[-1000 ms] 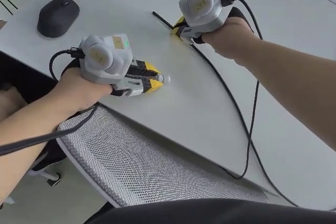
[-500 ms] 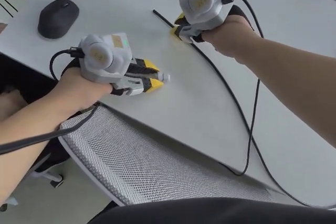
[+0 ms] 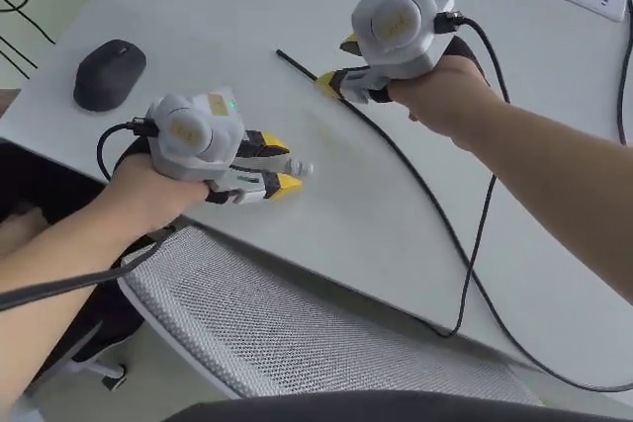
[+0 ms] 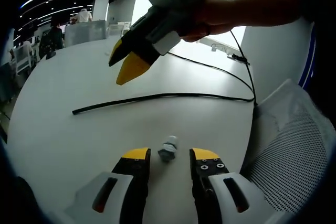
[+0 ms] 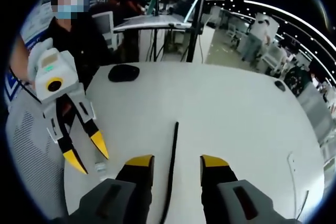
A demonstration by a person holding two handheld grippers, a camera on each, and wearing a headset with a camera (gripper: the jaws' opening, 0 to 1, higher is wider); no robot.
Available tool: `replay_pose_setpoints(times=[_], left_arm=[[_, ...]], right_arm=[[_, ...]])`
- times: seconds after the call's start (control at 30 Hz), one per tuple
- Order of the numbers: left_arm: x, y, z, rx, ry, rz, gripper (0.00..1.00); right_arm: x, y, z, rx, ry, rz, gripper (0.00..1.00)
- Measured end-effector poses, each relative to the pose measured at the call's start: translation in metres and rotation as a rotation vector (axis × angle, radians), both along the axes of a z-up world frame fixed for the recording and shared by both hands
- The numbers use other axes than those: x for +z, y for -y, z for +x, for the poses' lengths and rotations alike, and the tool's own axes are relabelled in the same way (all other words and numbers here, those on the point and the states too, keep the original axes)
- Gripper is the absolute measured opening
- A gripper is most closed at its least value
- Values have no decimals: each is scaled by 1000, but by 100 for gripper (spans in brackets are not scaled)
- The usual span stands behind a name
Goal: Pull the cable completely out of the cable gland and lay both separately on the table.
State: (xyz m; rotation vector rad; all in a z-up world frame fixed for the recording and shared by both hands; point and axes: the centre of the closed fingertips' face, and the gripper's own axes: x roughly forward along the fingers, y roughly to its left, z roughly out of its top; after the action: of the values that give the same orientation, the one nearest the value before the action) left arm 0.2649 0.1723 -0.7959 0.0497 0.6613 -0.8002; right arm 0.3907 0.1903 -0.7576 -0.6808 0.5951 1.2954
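Cable (image 4: 157, 97) and gland (image 4: 168, 149) lie apart on table (image 3: 227, 7): pull-out looks done, both parts set down separately. Gland near table's near left edge; cable runs from far middle toward near right. Left gripper (image 3: 282, 162) released, jaws wide, gland between tips, gap each side. Right gripper (image 5: 176, 160) released too, jaws straddling cable, not pinching.

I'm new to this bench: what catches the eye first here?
Two yellow-tipped grippers: the left gripper is open with a small gland lying between its jaws, the right gripper open over a long black cable on the white table. A dark mouse sits farther left.
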Motion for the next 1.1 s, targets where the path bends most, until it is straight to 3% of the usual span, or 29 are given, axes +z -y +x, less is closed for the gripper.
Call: replay_pose_setpoints(times=[0.27, 0.43, 0.53, 0.6, 0.7, 0.8, 0.9, 1.03, 1.1], left_arm=[[15, 2, -8, 6, -9, -22, 37], [21, 0, -16, 1, -10, -19, 40], [34, 2, -22, 11, -8, -73, 44], [38, 0, -25, 19, -3, -82, 48], [42, -1, -30, 18, -1, -71, 47], [53, -2, -35, 38, 6, -106, 49], [56, 0, -41, 24, 10, -93, 52], [63, 3, -48, 0, 6, -77, 55], [67, 3, -49, 1, 2, -86, 57]], right_arm=[[33, 27, -15, -86, -19, 74, 38], [51, 50, -32, -123, -24, 92, 43], [63, 64, -46, -133, -29, 106, 46], [71, 70, -54, -136, -24, 119, 49], [77, 81, -65, -139, -8, 120, 52], [83, 91, -74, -184, -27, 156, 54], [86, 102, -84, -220, -40, 184, 56], [85, 121, -102, -266, -73, 214, 59], [87, 130, -110, -322, -124, 257, 61]])
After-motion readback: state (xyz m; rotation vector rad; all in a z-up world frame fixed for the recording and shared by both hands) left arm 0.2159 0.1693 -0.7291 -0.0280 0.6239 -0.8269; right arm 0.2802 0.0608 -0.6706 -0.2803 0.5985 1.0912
